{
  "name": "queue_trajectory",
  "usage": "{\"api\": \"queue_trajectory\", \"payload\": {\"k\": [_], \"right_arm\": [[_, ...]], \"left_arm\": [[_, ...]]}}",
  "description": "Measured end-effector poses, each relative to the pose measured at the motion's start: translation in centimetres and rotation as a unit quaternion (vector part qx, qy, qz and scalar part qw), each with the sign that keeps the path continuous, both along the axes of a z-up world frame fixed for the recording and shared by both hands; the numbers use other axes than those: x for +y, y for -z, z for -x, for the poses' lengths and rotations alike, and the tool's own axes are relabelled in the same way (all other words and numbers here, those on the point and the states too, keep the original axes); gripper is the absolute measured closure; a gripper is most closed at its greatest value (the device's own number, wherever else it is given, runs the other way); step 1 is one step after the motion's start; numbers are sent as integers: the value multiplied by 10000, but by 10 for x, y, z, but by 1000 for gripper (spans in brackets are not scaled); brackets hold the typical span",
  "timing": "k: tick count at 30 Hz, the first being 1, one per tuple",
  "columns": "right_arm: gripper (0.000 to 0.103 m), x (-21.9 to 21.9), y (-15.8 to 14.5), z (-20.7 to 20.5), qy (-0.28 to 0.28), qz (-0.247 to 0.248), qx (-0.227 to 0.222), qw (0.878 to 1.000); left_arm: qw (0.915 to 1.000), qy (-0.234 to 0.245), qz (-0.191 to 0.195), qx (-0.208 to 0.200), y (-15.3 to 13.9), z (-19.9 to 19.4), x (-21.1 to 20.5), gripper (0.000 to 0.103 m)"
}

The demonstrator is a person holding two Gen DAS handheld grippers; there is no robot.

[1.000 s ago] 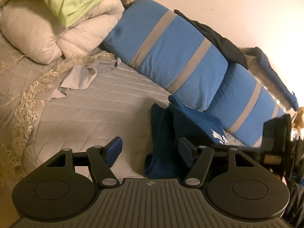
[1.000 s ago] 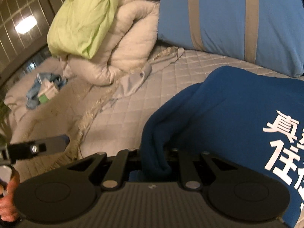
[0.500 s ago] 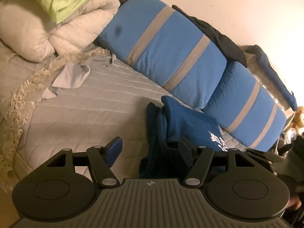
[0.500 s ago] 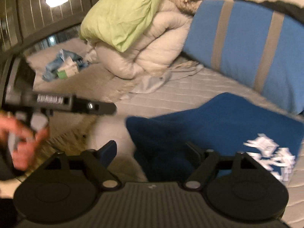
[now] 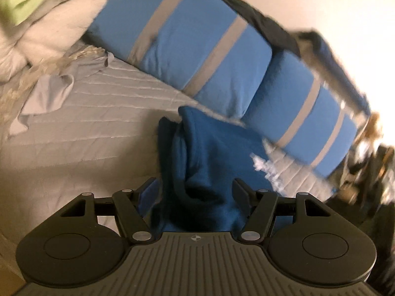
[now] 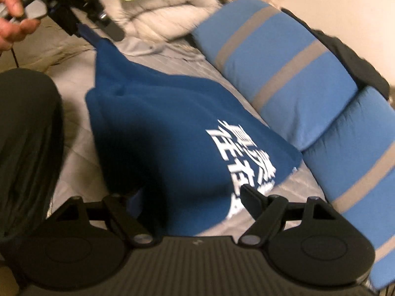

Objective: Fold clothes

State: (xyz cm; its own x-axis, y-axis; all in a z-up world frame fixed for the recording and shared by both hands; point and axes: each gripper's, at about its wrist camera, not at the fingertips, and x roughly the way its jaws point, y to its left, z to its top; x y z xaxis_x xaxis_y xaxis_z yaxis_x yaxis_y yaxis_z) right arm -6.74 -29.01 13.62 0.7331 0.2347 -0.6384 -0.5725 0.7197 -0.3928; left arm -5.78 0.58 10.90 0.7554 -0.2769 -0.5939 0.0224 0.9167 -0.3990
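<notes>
As I look through the left wrist camera, the left tongs (image 5: 195, 187) stand spread at the same width as a second ago. The difference is that the blue garment (image 5: 212, 148), which then lay just beside one finger, is now bunched up between both. I cannot tell whether the pads actually press it. It lies on the quilted bed (image 5: 86, 128), near the two blue striped pillows (image 5: 197, 49), and a crumpled grey cloth (image 5: 47, 93) sits well apart from it at the left. The whole view is more smeared than before, and the other tool, which showed at the right edge a second ago, has gone from it. On the right wrist camera, the right tongs (image 6: 192, 192) were pinching a fold of the garment a second ago. Their jaws have just been opening and now stand wide, with the garment's near edge lying loose between them. Only this view gives me the white lettering (image 6: 246, 153) clearly. It alone also shows the person's hand (image 6: 12, 22) on the left tool at the top left, where the garment's far corner runs up to that tool's fingers. A dark-clothed limb (image 6: 27, 135) fills the left side here, and I cannot tell whether it is an arm or a leg.
</notes>
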Motion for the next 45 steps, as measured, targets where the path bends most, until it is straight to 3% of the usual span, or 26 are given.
{"api": "queue_trajectory", "payload": {"k": [6,8,12,20,23,25,29,31,38,42,45], "right_arm": [[16,-18,-5,-5,342,-44,191,9992],[16,-22,-4,-7,457,-82,287,9985],[16,-27,-3,-13,692,-173,462,9964],[15,-34,0,-17,1046,-318,731,9913],[15,-36,-1,-15,1010,-417,778,9910],[12,-39,-3,-14,1021,-529,842,9898],[6,-56,-15,-9,1015,-1084,1078,9830],[3,-66,-22,-6,1081,-1380,1082,9785],[3,-94,-31,-8,1439,-2064,1178,9606],[3,-98,-31,-10,1498,-2203,1222,9561],[3,-100,-30,-12,1502,-2261,1229,9546]], "left_arm": [[9950,359,-835,414,24,-13,-12,38],[9942,434,-837,515,30,-15,-11,38],[9948,504,-714,517,33,-16,-9,36],[9940,575,-547,757,43,-24,1,23],[9937,597,-477,825,41,-26,5,23],[9945,644,-254,791,35,-28,12,23],[9920,758,717,711,28,-41,31,23],[9898,836,876,748,26,-51,32,23],[9865,1007,60,1290,36,-92,5,23],[9820,1104,153,1522,51,-104,4,23],[9791,1094,413,1663,63,-108,14,15]]}}
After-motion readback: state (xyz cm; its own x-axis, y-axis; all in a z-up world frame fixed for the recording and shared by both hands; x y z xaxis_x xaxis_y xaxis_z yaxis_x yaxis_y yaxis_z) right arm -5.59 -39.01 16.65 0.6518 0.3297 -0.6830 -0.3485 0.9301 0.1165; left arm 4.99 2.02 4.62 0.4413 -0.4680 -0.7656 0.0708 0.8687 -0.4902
